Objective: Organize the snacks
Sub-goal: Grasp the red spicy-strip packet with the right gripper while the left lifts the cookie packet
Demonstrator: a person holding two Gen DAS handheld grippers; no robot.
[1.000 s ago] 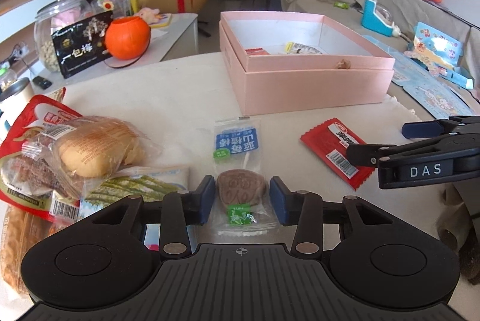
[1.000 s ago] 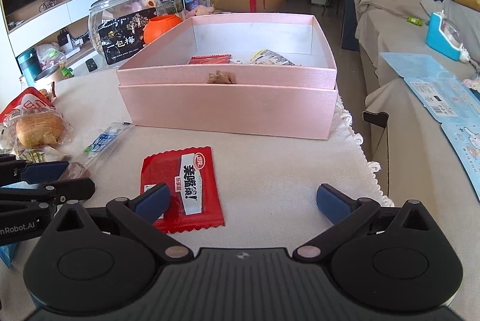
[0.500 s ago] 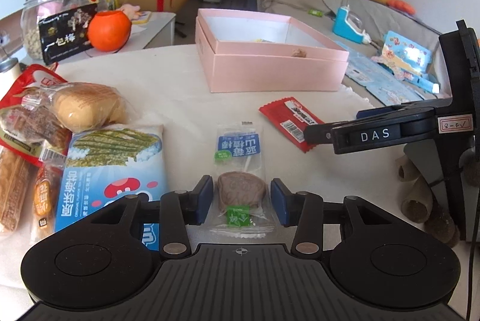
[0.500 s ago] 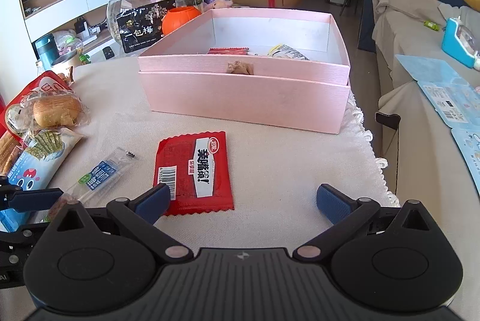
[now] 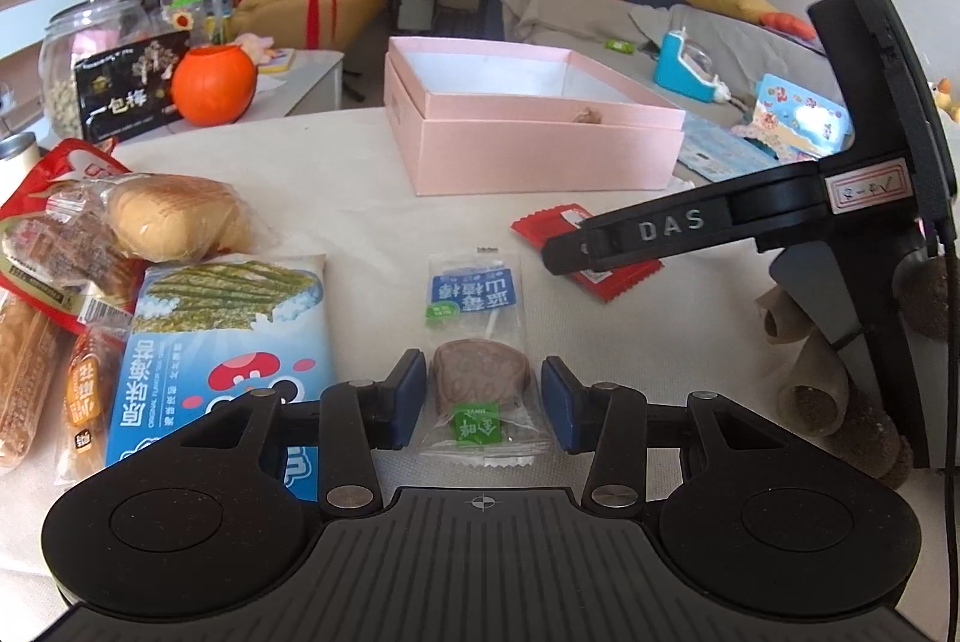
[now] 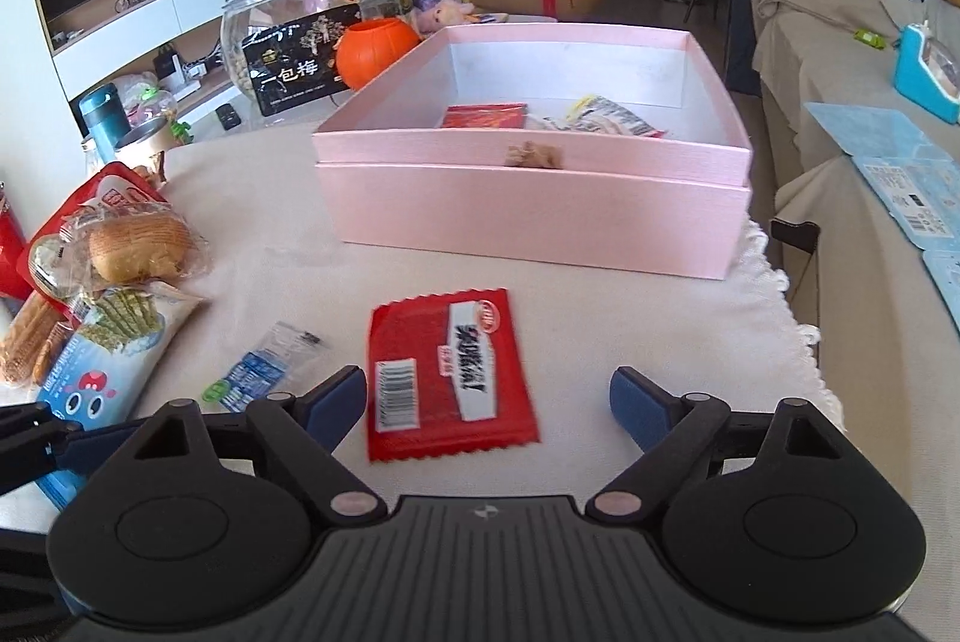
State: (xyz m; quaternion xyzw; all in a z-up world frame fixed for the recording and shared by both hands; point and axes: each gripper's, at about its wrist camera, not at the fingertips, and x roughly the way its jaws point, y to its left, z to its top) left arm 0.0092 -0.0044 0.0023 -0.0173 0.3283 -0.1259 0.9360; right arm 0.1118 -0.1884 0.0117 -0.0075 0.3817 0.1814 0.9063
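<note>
Left wrist view: my left gripper (image 5: 480, 405) straddles the clear-wrapped lollipop snack (image 5: 477, 342), jaws apart with a sliver of daylight on each side of the brown disc, so nothing is clamped yet. The wrapper lies flat on the cloth-covered table (image 5: 360, 186), blue label pointing away from me, green tag nearest.

My right gripper (image 6: 487, 399) has just been narrowing its jaws, yet they stand apart and press on nothing; the red sachet (image 6: 447, 372) lies between them, nearer the left-hand jaw, flat, white label and barcode up (slightly blurred).

Progress: early, in my judgement. The pink box (image 6: 528, 216) stands beyond both snacks and already holds a red packet (image 6: 483, 115) and a pale crinkled packet (image 6: 606, 117); a small brown object sits on its near rim, identity unclear.

Outstanding: the two snacks above, plus the heap at the table's left edge, namely the wrapped bread roll (image 5: 174, 216), the blue seaweed-stick bag (image 5: 228, 342) and red packs beneath.
</note>
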